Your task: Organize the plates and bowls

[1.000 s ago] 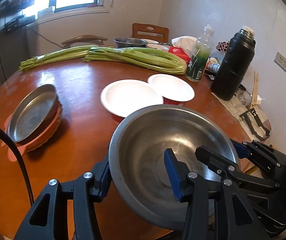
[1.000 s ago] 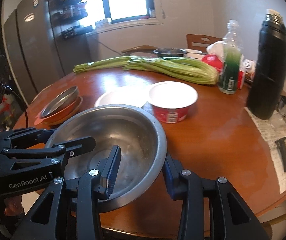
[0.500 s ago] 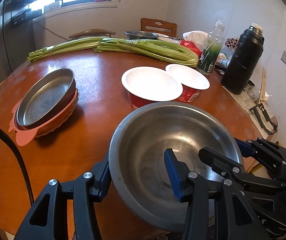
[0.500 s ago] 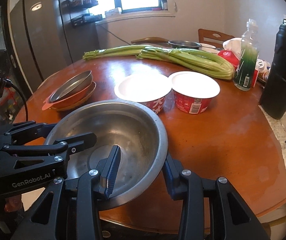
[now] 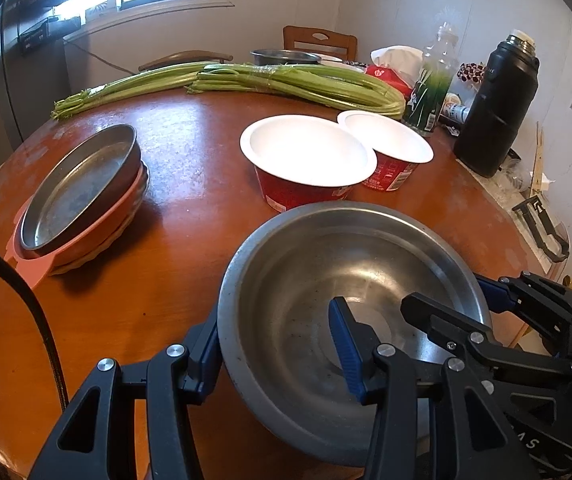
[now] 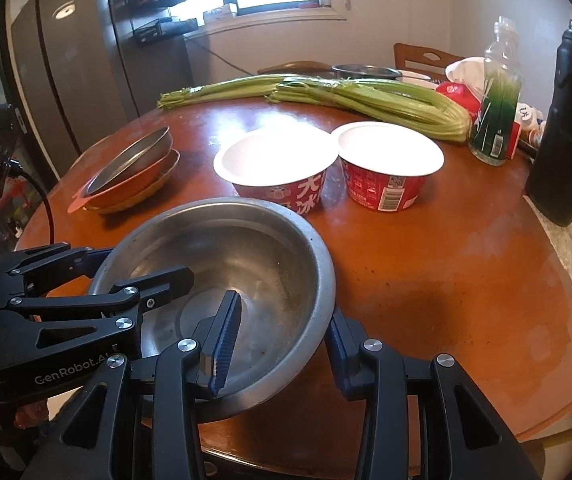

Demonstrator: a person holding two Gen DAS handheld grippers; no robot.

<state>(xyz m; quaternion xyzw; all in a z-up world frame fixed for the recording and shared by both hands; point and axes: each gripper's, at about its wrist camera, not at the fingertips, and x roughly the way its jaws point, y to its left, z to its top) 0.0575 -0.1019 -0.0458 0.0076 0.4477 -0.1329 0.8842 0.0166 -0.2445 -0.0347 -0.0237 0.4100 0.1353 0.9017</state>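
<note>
A large steel bowl [image 5: 345, 264] [image 6: 226, 248] hangs just over the near edge of the round wooden table [image 5: 190, 184]. My left gripper [image 5: 276, 352] is shut on the bowl's left rim, one finger inside and one outside. On the opposite rim my right gripper [image 6: 282, 340] is shut the same way. Each gripper shows in the other's view: the right gripper [image 5: 485, 320] and the left gripper [image 6: 86, 288]. A steel plate [image 5: 78, 188] [image 6: 134, 164] tops a stack of orange plates at the left. Two red paper bowls [image 5: 305, 152] [image 6: 389, 152] stand beyond the steel bowl.
Celery bunches [image 5: 286, 80] lie across the far side. A black flask [image 5: 493, 108], a clear bottle [image 5: 433, 84] and packets crowd the right. Another steel bowl [image 5: 282, 56] and a chair [image 5: 317, 42] sit at the back. A fridge [image 6: 66, 60] stands left.
Both grippers have come down a little with the steel bowl still held between them. The red paper bowls and the plate stack now look closer and are seen more from the side.
</note>
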